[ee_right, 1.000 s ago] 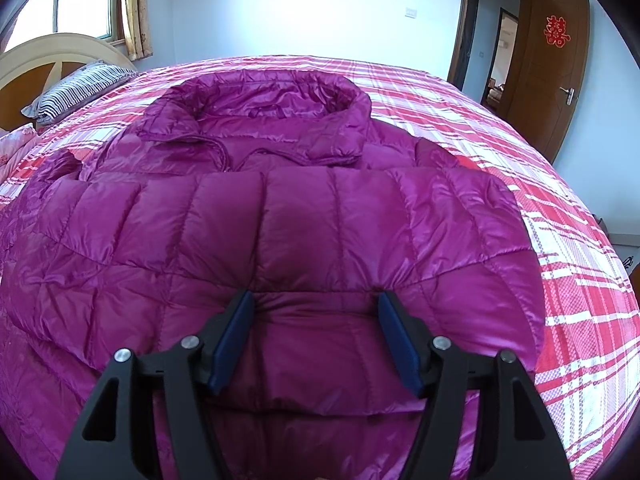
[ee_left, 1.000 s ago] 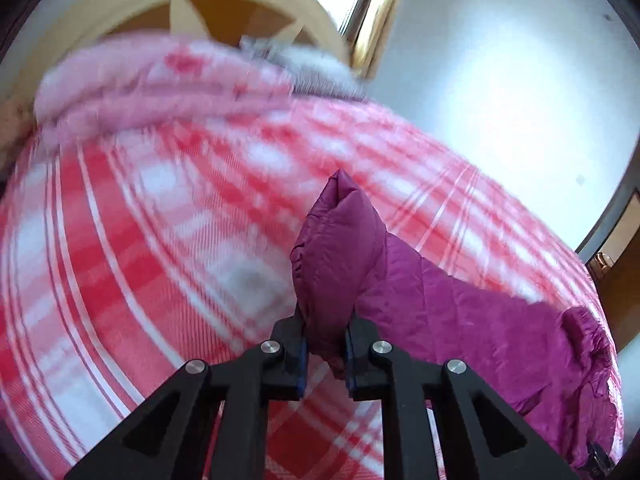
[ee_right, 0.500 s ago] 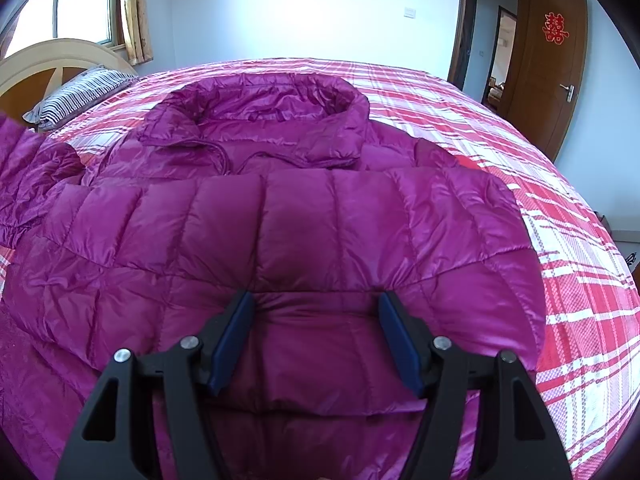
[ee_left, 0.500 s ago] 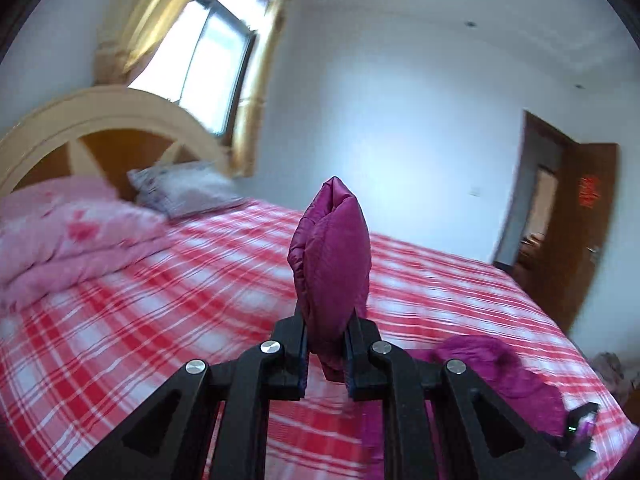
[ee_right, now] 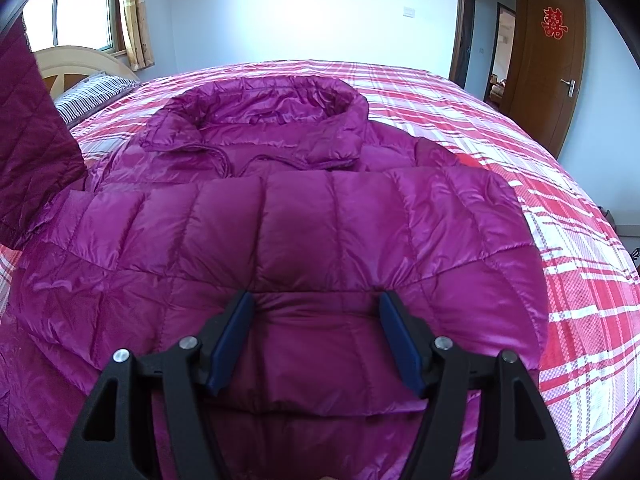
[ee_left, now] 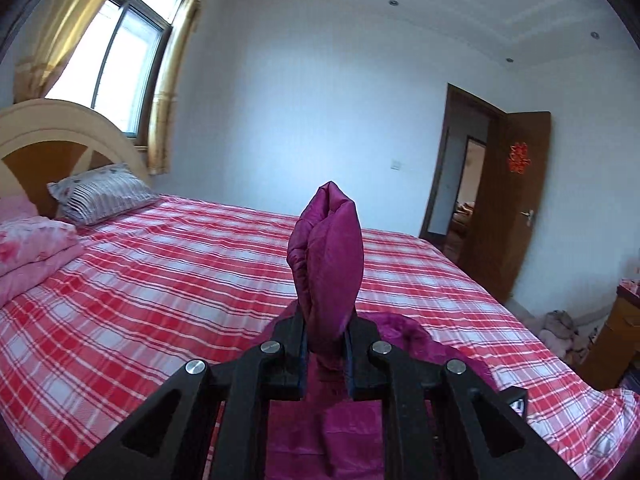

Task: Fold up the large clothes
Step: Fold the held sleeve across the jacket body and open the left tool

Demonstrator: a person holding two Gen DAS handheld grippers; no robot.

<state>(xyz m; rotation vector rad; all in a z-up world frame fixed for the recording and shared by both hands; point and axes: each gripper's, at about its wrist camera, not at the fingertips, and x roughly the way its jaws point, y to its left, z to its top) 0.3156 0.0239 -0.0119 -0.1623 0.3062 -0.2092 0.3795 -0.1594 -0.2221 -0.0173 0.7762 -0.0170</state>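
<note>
Left tongs (ee_left: 325,354) clenched on lifted sleeve (ee_left: 326,264), right tongs (ee_right: 316,338) released, pressing jacket (ee_right: 280,224): slick sleeve may slip free mid-fold.

A bed covered by a red-and-white plaid sheet (ee_left: 168,280) fills the room, with a cream arched wooden headboard (ee_left: 52,136) at its head, a grey striped pillow (ee_left: 100,196) lying beside a folded pink floral quilt (ee_left: 28,252). Behind the headboard a window (ee_left: 120,68) hung with golden-yellow curtains (ee_left: 172,84) lets in daylight, and a white wall switch (ee_left: 396,165) sits on the pale wall. A brown wooden door (ee_left: 520,216) bearing a red paper ornament (ee_left: 519,157) stands open, with a heap of pale cloth (ee_left: 560,330) on the floor near a light wooden cabinet (ee_left: 616,344).
</note>
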